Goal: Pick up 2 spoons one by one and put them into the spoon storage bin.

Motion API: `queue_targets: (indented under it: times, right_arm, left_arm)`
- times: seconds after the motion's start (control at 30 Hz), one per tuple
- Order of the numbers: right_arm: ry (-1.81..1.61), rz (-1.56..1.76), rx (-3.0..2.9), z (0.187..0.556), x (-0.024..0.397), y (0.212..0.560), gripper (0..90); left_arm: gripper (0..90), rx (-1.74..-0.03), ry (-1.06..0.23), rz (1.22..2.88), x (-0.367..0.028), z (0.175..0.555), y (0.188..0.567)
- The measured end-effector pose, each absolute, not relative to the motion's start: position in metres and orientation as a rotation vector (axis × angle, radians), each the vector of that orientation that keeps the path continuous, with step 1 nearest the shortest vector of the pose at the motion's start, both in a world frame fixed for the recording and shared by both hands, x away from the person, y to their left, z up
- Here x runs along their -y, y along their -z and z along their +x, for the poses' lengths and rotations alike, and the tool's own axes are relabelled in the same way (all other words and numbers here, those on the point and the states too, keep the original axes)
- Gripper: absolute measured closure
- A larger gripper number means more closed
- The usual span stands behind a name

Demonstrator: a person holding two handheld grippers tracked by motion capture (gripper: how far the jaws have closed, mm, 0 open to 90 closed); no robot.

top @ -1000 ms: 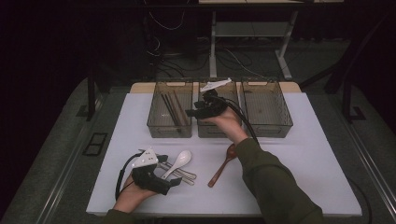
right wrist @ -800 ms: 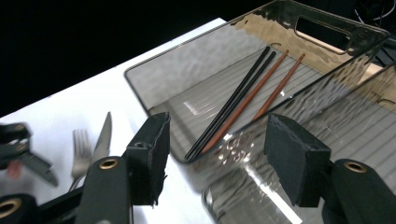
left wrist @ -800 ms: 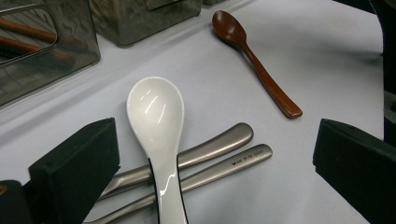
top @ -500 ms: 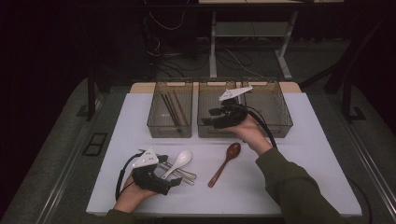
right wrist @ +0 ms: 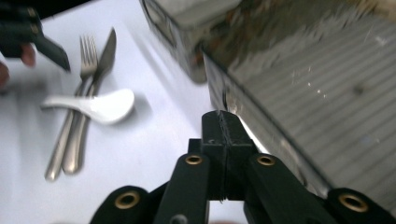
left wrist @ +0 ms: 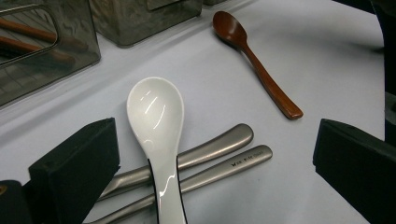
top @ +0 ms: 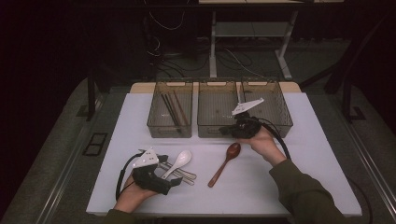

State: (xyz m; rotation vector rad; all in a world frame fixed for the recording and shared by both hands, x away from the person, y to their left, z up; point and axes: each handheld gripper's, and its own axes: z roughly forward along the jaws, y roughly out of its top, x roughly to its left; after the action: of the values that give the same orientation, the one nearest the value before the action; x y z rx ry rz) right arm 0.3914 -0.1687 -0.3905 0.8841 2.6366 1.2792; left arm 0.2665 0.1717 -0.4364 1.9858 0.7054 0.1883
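The white ceramic spoon (left wrist: 156,116) lies low in the left gripper view, across a steel fork and knife (left wrist: 219,154), between the wide-open jaws of the left gripper (top: 161,179). Toward the upper right lies the wooden spoon (left wrist: 257,60). In the high view's centre, the right gripper (top: 233,129) has just closed empty, jaws pressed together, by the middle bin (top: 217,130)

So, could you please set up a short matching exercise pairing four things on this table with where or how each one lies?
1. white spoon
2. wooden spoon
3. chopsticks
4. right gripper

a. inside the left bin
b. fingers shut, empty
c. across the metal cutlery handles
d. alone on the bare white table

Pairs: 1-c, 2-d, 3-a, 4-b
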Motion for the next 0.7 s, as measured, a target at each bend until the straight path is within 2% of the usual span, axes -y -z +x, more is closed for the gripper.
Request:
queue_targets:
  times: [0.4, 0.7]
  right_arm:
    - [-1.070, 0.939, -2.657, 0.389, 0.182, 0.425, 89.7]
    - [-1.006, 0.944, -2.647, 0.389, 0.182, 0.434, 89.7]
  left_arm:
    - [0.0, -0.707, -0.188, 1.985, -0.171, 0.267, 0.437]
    - [0.0, -0.708, -0.189, 1.989, -0.171, 0.266, 0.437]
